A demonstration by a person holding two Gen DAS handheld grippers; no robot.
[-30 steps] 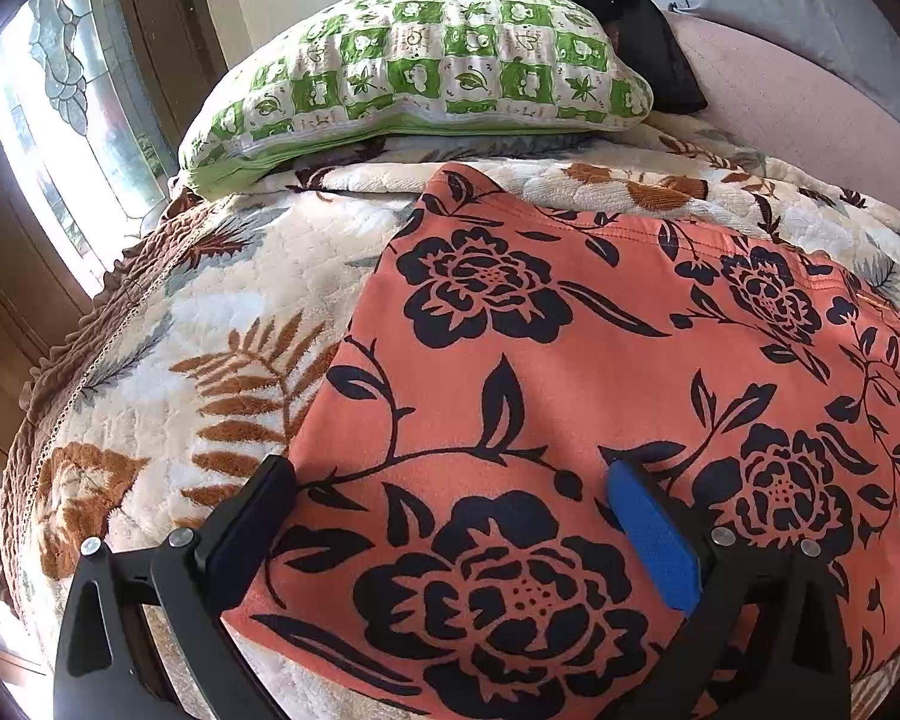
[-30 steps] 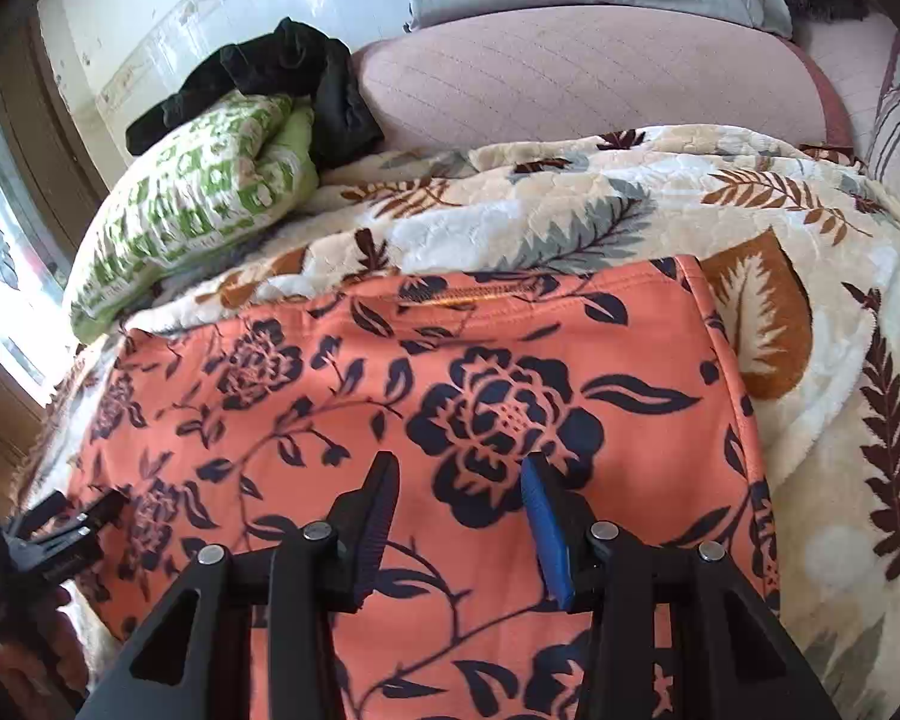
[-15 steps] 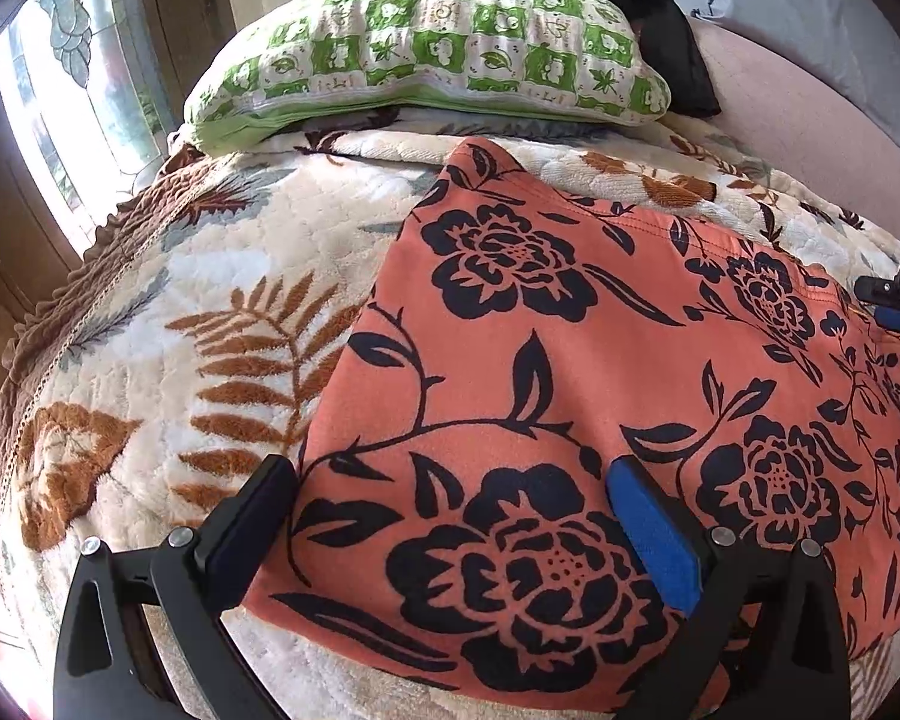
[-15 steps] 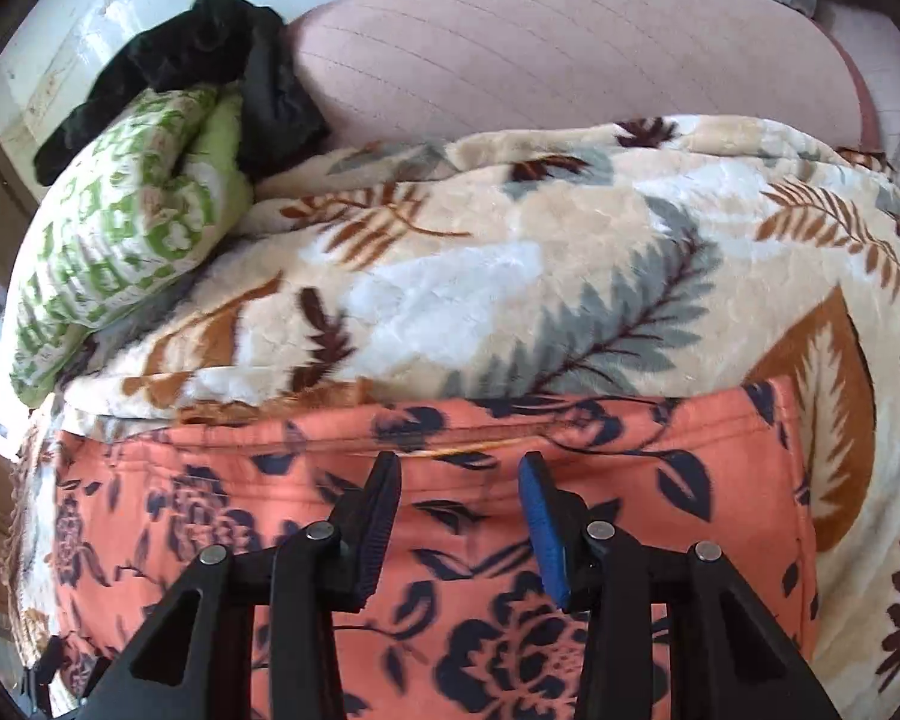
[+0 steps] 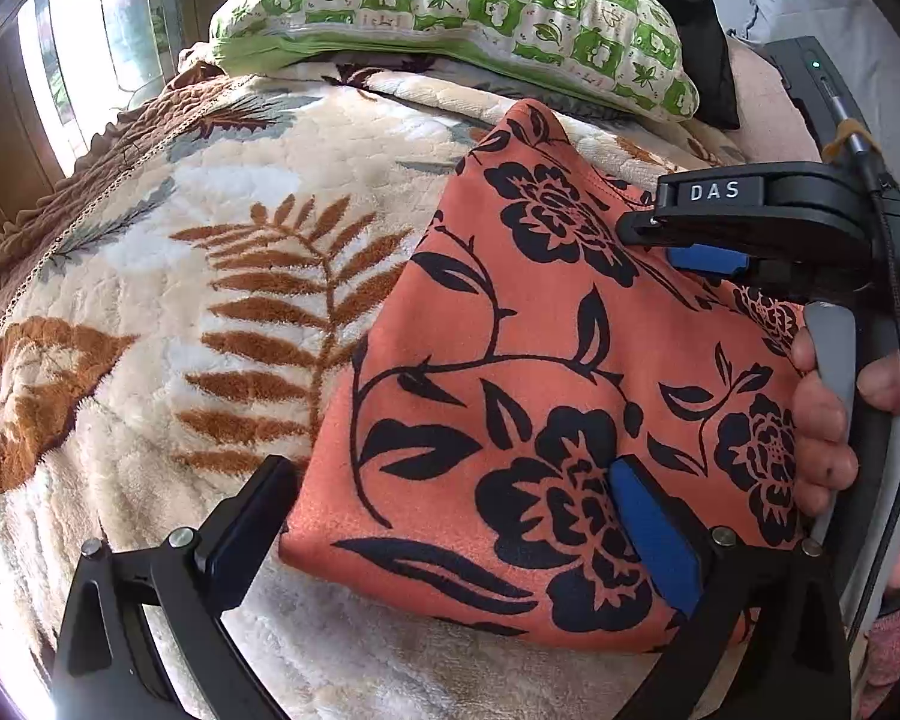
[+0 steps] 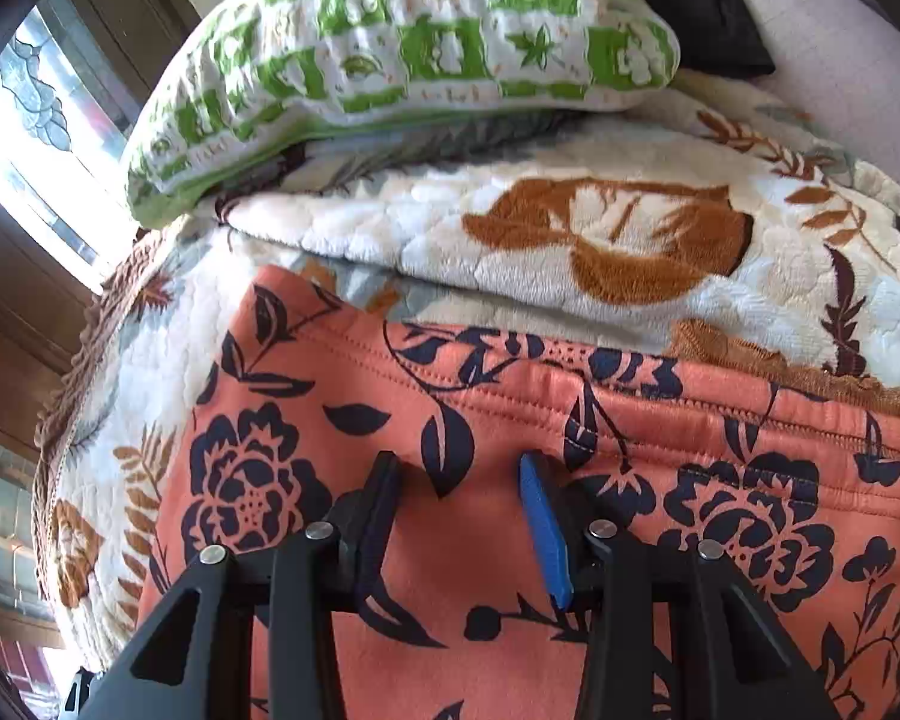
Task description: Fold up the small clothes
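Shorts [image 5: 546,396], coral with black flowers, lie flat on the leaf-patterned blanket [image 5: 222,312] of the bed, the green checked pillow [image 5: 450,6] at twelve o'clock. My left gripper [image 5: 444,516] gapes wide astride their near corner at six o'clock, gripping nothing. My right gripper [image 6: 459,516] hovers partly open just below the stitched waistband [image 6: 570,396], also empty. I judge the fold is only being set up; next I should pinch both edges and carry them across.

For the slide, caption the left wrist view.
Open left tongs straddle the orange floral garment on a leaf-print blanket; right tongs near its far hem.
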